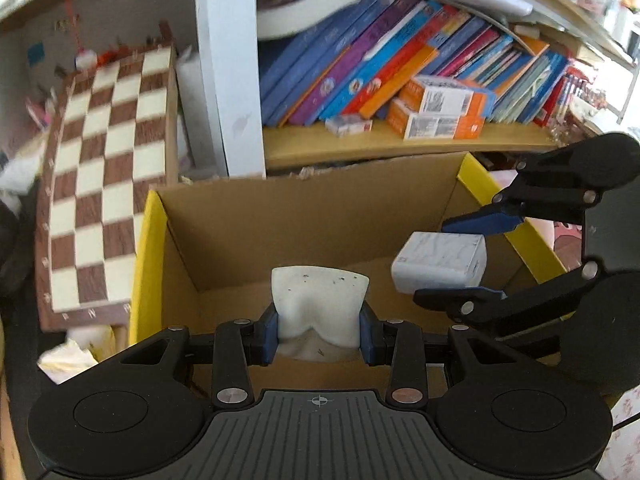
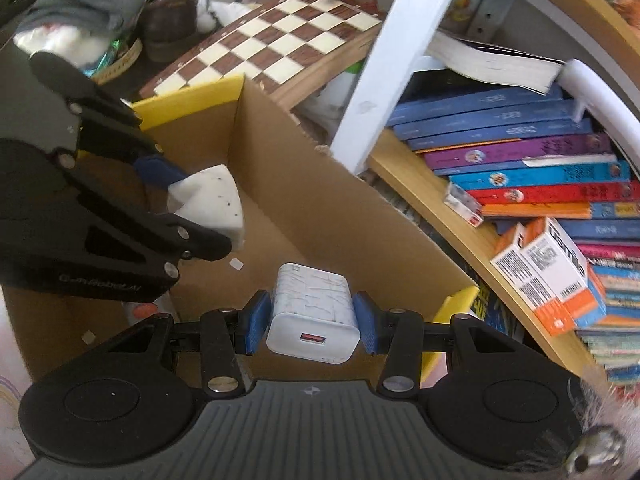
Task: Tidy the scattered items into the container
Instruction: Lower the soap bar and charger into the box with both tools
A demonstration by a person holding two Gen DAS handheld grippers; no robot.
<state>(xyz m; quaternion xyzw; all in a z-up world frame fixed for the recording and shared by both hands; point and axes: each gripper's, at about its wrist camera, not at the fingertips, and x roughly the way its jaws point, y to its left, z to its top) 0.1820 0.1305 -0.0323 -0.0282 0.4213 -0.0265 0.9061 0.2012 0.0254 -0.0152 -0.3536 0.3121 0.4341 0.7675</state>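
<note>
Over the open cardboard box (image 1: 240,216), the left tool (image 1: 319,330) pinches a white, speckled foam block (image 1: 319,304) that bows between its pads. The right tool (image 2: 313,317) grips a white marbled charger (image 2: 312,312), USB port facing the camera, also above the box.

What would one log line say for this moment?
left claw: holds sponge | right claw: holds charger | both over cardboard box | release pending

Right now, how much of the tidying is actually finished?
Nothing large shows inside the cardboard box yet; only small scraps lie on its floor. In hand: the left gripper squeezes a white sponge and the right gripper clamps a white USB charger, both held over the open box. Still left: letting both go. Other scattered items are not clearly visible.
</note>
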